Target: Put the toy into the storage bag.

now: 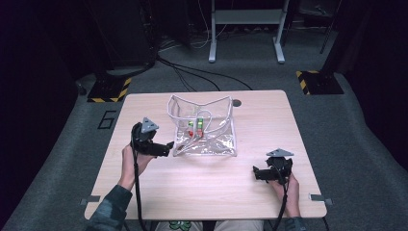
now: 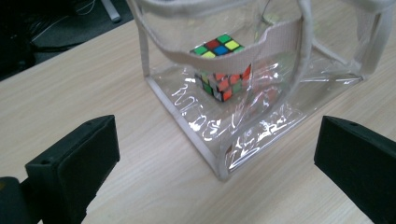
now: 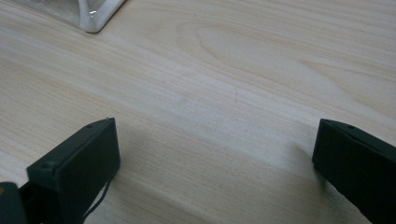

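- The tabletop [image 1: 144,192] is pale wood grain with rounded corners, and a small round grommet [image 1: 236,103] sits near its far edge.
- Grey carpet [image 1: 365,159] lies around it; the room beyond is dark.
- On the floor past the far edge, black cables [image 1: 192,72] run across the carpet, and a white frame [image 1: 245,29] stands on two feet.
- Two black bases with yellow-and-black striped edges sit on the carpet, one [image 1: 109,89] off the far left corner, one [image 1: 318,82] off the far right corner.
- A "6" [image 1: 107,119] is marked on the carpet beside the left edge.
- Strips of grey tape [image 1: 90,199] mark the near corners.
- A clear bag [image 1: 204,130] with white trim stands open at the middle of the tabletop, toward the far edge; its strap [image 2: 224,53] droops across the mouth.
- A cube [image 2: 222,70] with coloured squares rests inside the bag on its floor, partly hidden by the strap and the glare on the plastic, so its exact tilt is hard to judge.
- The left gripper [image 1: 166,147] is just beside the bag's near left corner, jaws wide apart around nothing, pointing at that corner.
- The right gripper [image 1: 257,173] sits low near the near right of the tabletop, well apart from the bag, jaws spread over bare wood.
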Motion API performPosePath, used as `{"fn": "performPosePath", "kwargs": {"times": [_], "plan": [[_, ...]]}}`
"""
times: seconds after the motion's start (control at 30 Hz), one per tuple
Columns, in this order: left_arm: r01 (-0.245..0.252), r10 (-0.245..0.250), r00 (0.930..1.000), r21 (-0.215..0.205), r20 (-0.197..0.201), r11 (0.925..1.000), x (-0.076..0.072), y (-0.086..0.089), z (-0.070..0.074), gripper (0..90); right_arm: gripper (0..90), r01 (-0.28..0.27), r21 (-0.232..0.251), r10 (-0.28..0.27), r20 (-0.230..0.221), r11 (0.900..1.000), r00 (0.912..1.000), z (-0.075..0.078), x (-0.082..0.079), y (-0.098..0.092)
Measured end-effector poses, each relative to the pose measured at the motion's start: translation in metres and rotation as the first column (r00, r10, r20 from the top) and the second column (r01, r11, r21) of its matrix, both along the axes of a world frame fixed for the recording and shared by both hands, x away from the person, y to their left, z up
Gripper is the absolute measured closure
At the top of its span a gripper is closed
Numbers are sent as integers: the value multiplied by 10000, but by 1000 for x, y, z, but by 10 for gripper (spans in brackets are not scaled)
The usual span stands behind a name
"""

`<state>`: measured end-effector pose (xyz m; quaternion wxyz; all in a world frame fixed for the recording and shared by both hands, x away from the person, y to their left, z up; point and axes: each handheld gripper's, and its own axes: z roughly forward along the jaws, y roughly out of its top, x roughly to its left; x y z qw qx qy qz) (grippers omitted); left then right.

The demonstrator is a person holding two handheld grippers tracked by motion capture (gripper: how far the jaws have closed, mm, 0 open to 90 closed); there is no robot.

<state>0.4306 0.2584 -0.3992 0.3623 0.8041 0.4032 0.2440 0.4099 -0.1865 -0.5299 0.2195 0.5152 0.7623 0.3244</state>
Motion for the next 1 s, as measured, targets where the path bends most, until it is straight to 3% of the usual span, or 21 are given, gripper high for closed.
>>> {"fn": "performPosePath", "kwargs": {"times": [0.17, 0.27, 0.5, 0.7, 1.0], "plan": [[-110, 109, 9996, -13, -250, 9999, -9, 10, -18, 0, 0, 2, 0, -2, 3, 10000, 10000, 0, 0, 0], [-250, 236, 9983, -258, -538, 9994, -15, 19, -34, 0, 0, 4, -1, -4, 4, 10000, 10000, 0, 0, 0], [-504, 462, 9947, -435, -923, 9978, -22, 31, -55, 0, 0, 3, -2, -3, 2, 10000, 10000, 0, 0, 0], [-912, 819, 9868, -615, -1394, 9939, -30, 45, -81, 0, 0, 6, -2, -6, 3, 10000, 10000, 0, 0, 0], [-1266, 1085, 9779, -930, -1786, 9876, -36, 58, -101, 0, 0, 3, -5, -3, 4, 10000, 10000, 0, 0, 0]]}}
